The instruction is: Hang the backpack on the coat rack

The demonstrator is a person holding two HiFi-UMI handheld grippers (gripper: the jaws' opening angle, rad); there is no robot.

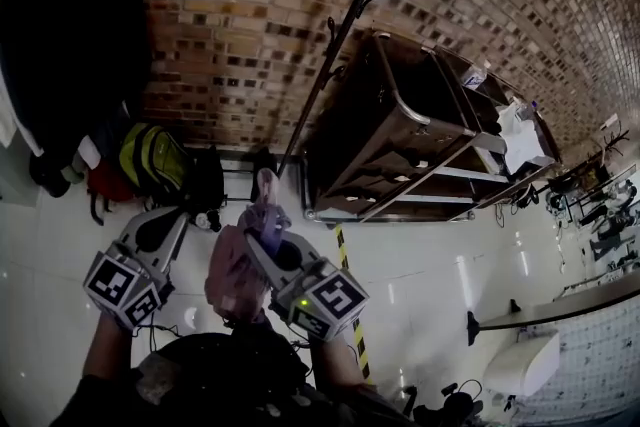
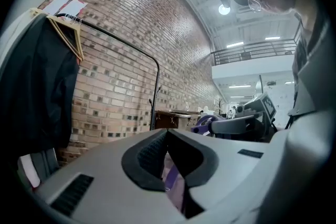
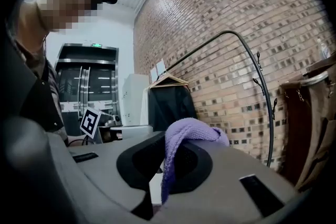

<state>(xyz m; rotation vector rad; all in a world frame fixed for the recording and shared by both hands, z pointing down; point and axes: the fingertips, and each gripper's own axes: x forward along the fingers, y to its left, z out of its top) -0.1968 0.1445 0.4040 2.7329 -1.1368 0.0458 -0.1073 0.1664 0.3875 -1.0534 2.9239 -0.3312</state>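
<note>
A pink backpack (image 1: 232,280) with purple straps hangs between my two grippers, low in the head view. My right gripper (image 1: 266,227) is shut on its purple top strap (image 3: 184,134), which loops over the jaws in the right gripper view. My left gripper (image 1: 183,217) sits just left of the bag with its jaws together. A thin purple strap (image 2: 171,178) and pink fabric show in the slit between them. The coat rack (image 1: 340,35) is a black pole with small hooks, standing ahead against the brick wall. It is also seen in both gripper views as the coat rack (image 2: 157,93) and the coat rack (image 3: 263,93).
A black coat (image 1: 70,35) hangs on a rail at the left, above a green and yellow bag (image 1: 150,160) and a red one on the floor. A dark brown cabinet (image 1: 400,135) stands right of the rack. Yellow and black tape (image 1: 345,260) runs across the white floor.
</note>
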